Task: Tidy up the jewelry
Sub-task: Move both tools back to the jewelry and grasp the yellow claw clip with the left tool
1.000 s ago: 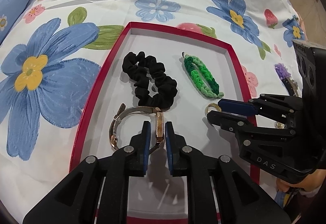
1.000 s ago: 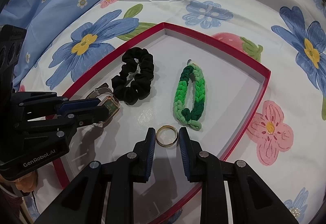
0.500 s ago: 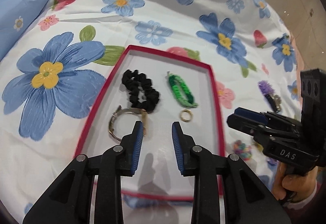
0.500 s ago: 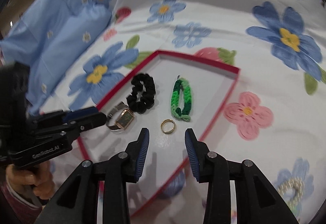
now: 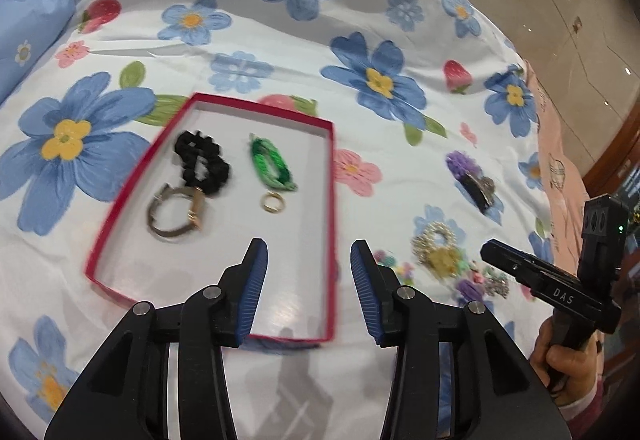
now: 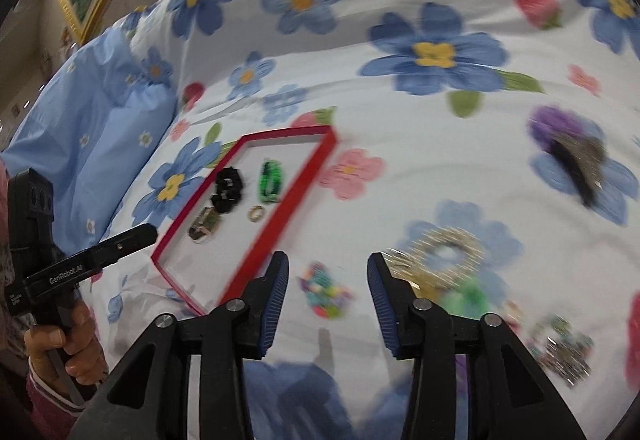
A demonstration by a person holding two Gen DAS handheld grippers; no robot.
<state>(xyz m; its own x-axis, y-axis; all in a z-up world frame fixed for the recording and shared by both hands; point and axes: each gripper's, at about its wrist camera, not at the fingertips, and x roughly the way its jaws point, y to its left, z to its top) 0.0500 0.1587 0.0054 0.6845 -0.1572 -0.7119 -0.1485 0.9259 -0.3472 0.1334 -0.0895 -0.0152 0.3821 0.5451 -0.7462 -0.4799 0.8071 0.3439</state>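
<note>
My left tool (image 5: 308,276) opens empty above the red tray (image 5: 330,224), where the watch (image 5: 176,214) and ring (image 5: 273,202) lie.

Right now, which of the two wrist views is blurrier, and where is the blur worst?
Right wrist view is blurrier: the pearl ring and bead pile smear with motion. Left wrist view is sharper; the watch in the red tray is only slightly soft. Both bend at the fisheye edges.
</note>
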